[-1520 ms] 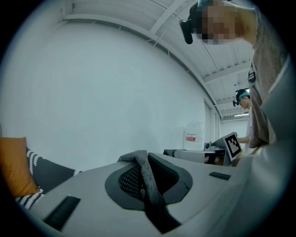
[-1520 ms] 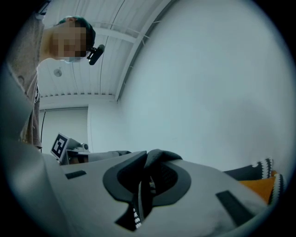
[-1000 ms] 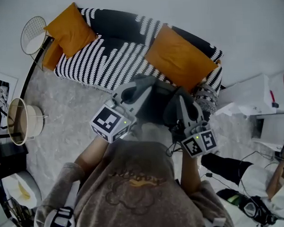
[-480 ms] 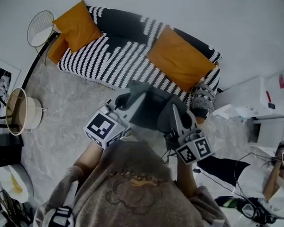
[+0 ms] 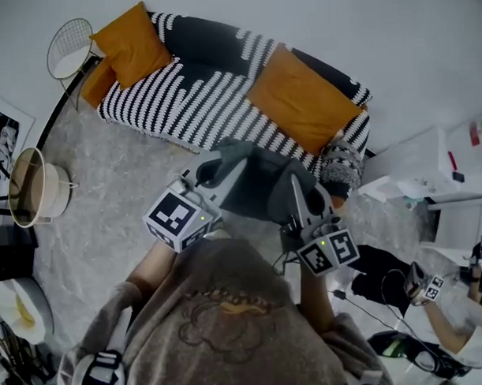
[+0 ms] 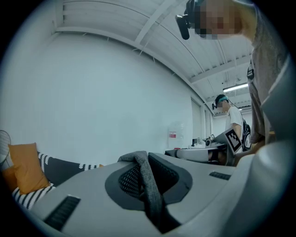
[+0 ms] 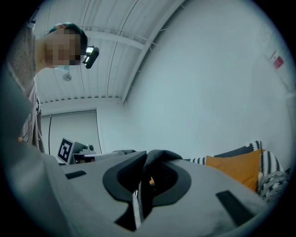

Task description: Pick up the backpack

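Dark grey fabric backpack (image 5: 260,179) is held up between both grippers, in front of the b/w zigzag sofa (image 5: 183,103) w/ orange cushions (image 5: 301,99). Fingers of left gripper (image 5: 215,166) are pinched tight on a grey knit strap (image 6: 147,180); right gripper (image 5: 300,190) is clamped on a darker strap (image 7: 155,159). A round pale basket (image 5: 56,198) sits on the floor at left, contents can't be made out.

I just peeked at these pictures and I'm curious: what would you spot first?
The dark grey backpack hangs in the air in front of the person, with the left gripper and right gripper each shut on a piece of it. Behind it, a black-and-white patterned sofa with a big orange cushion stands against the wall.
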Demonstrator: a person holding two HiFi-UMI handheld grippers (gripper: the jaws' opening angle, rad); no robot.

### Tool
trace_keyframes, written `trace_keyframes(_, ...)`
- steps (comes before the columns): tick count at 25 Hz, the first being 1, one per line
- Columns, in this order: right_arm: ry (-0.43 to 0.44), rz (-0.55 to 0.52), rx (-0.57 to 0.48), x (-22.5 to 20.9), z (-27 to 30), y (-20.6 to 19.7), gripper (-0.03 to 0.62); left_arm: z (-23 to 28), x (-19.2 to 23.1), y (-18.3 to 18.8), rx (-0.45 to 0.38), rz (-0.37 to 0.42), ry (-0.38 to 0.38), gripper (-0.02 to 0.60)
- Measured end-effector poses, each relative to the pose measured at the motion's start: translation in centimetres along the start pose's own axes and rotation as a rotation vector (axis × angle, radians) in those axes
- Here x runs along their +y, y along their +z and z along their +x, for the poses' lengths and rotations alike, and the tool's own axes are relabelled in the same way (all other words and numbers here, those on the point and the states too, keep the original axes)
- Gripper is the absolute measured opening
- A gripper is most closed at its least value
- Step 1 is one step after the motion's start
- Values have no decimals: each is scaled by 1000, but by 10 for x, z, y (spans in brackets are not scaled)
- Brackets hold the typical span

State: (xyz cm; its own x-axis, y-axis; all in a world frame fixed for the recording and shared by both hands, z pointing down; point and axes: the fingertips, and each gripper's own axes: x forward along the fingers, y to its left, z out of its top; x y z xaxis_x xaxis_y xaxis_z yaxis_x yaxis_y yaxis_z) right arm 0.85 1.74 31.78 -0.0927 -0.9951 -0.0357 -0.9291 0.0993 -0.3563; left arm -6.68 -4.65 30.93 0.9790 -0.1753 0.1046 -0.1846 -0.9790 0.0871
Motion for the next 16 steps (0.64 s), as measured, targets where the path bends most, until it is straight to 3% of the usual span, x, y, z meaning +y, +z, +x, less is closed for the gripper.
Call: trace_keyframes(16,-4,9,14,-6,-3,-1,34,8,-3,2,-8,-22,-11,23)
